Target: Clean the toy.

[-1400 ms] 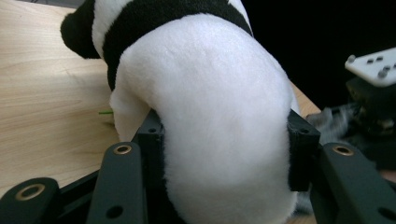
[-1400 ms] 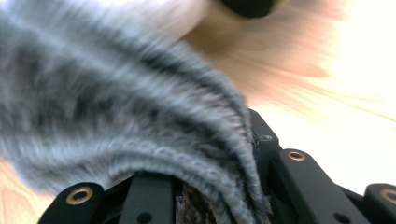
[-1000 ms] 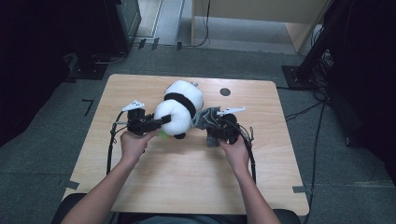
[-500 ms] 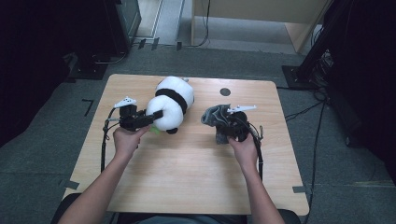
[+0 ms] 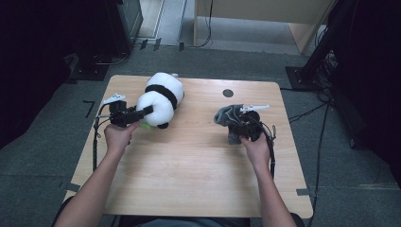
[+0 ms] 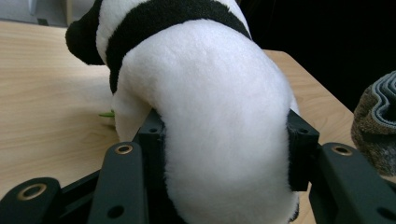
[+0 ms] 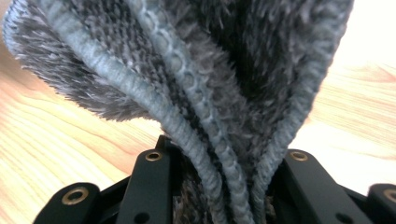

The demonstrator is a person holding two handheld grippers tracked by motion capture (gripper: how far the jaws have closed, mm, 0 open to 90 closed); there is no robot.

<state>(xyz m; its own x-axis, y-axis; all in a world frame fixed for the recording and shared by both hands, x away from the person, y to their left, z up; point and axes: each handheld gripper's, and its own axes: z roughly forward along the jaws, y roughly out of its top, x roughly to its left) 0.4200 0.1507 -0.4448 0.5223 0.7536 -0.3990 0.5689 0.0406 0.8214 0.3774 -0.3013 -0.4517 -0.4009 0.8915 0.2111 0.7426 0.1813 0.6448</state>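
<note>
Panda plush point(image 5: 161, 97) lies at about ten o'clock on the worktop point(image 5: 189, 175) in the high view, its white rump clamped by the left hand-held gripper point(image 5: 142, 112), which comes in from nine o'clock. A green scrap point(image 5: 145, 126) sits just beside the plush. At three o'clock, well apart, the right hand-held gripper point(image 5: 231, 124) pinches a grey knitted fuzzy cloth point(image 5: 227, 116); a dark round hole point(image 5: 228, 93) lies near it at twelve o'clock.

Left gripper view: both jaws press into the panda plush point(image 6: 219, 116), which blocks most of the worktop point(image 6: 46, 93); the knitted cloth point(image 6: 376, 126) sits at three o'clock.

Right gripper view: the jaws are closed on the bunched cloth point(image 7: 196, 84), its ribbed hems running between them, worktop point(image 7: 56, 149) beneath.
</note>
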